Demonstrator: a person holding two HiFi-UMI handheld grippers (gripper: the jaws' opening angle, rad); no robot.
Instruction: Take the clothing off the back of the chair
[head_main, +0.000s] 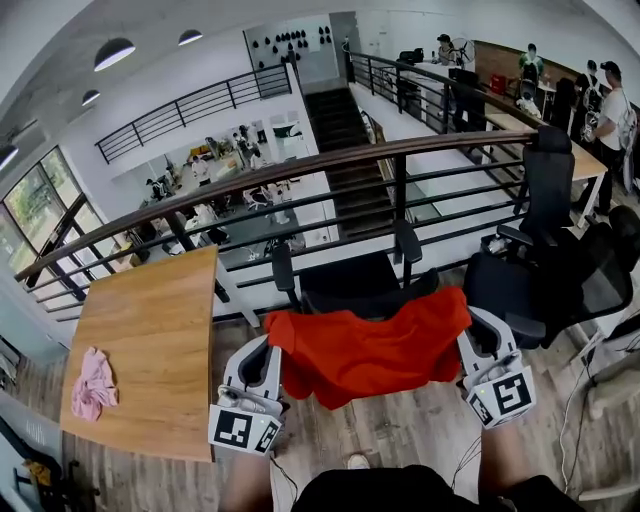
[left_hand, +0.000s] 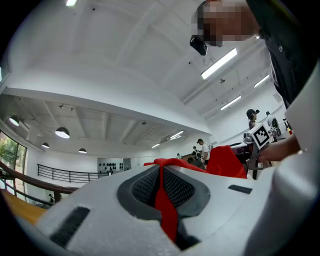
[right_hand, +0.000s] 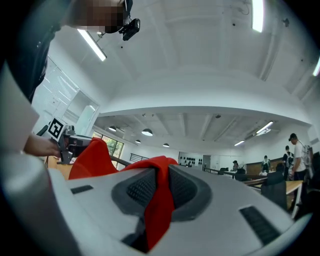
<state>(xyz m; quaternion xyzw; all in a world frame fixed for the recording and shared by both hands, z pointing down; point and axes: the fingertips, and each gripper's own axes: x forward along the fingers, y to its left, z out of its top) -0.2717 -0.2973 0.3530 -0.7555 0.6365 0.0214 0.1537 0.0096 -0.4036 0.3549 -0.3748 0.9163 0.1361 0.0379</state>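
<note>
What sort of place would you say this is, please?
Probably an open-plan office on a mezzanine: office chairs, wooden desks, and a railing overlooking a lower floor.

The head view looks steeply down from above the person, with the chair (head_main: 355, 285) at 12 o'clock and the wooden counter (head_main: 150, 340) at 9 o'clock. The left gripper view sits close behind its own fingers (left_hand: 142, 187), tipped up toward the ceiling (left_hand: 125, 60), and catches the right gripper (left_hand: 250, 150) at 3 o'clock. The right gripper view mirrors this, with the left gripper (right_hand: 77, 145) at 9 o'clock. All three share the red cloth (head_main: 365, 350).
</note>
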